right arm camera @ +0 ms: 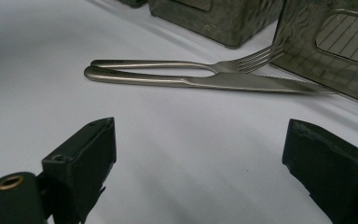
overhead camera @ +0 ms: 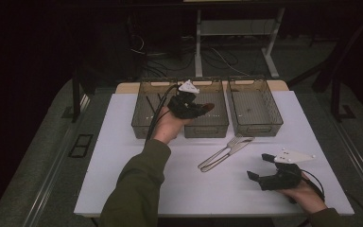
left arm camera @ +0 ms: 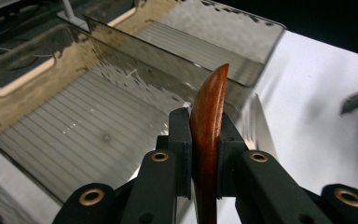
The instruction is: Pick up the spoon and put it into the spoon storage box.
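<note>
My left gripper [overhead camera: 194, 107] is held over the middle of three smoky clear bins [overhead camera: 207, 126], shut on a reddish-brown wooden utensil [overhead camera: 208, 107]. In the left gripper view the wooden utensil [left arm camera: 210, 107] stands up between the two pads, its rounded tip above the bin's ribbed floor [left arm camera: 74, 130]. What lies below the jaws is hidden. A steel fork [overhead camera: 236, 141] and knife [overhead camera: 220, 158] lie side by side on the white table. My right gripper [overhead camera: 259, 166] rests near the front right, open and holding nothing. The fork [right arm camera: 186, 65] and knife [right arm camera: 223, 82] lie just beyond its jaws [right arm camera: 200, 154].
The left bin [overhead camera: 147, 124] and right bin [overhead camera: 256, 126] flank the middle one along the back of the white board [overhead camera: 123, 179]. In the right gripper view a bin wall [right arm camera: 335, 51] stands close behind the cutlery. Desk legs and cables lie on the dark floor beyond.
</note>
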`<state>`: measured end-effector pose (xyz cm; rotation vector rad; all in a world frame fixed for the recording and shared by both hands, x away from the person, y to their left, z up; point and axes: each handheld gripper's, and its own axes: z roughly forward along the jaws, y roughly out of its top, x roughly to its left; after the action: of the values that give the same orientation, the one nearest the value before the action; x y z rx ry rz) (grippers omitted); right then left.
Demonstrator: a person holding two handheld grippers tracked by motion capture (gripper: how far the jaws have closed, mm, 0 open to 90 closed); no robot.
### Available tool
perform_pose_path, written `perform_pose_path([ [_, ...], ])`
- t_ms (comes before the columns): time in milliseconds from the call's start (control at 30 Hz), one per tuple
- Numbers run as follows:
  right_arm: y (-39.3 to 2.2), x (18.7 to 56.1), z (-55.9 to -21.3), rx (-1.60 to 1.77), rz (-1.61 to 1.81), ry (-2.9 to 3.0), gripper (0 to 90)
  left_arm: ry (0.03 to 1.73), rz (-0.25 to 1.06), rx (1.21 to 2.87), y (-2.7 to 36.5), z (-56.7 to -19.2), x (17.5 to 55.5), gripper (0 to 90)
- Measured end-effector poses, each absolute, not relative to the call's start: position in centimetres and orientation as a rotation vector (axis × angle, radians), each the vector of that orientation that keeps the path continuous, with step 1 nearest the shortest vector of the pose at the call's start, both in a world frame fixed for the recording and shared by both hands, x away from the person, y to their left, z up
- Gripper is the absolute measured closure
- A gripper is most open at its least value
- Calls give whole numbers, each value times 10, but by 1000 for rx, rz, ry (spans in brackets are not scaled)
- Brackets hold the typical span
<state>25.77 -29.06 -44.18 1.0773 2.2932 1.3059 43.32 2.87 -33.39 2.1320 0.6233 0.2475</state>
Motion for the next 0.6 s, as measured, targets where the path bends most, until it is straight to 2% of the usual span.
perform_pose_path([
  [400, -293, 257, -440, 1077, 1329, 2286, 91, 700, 241, 2053, 9, -341, 477, 795],
  [600, -294, 257, -440, 1073, 1342, 2283, 91, 700, 240, 2065, -9, -346, 492, 794],
])
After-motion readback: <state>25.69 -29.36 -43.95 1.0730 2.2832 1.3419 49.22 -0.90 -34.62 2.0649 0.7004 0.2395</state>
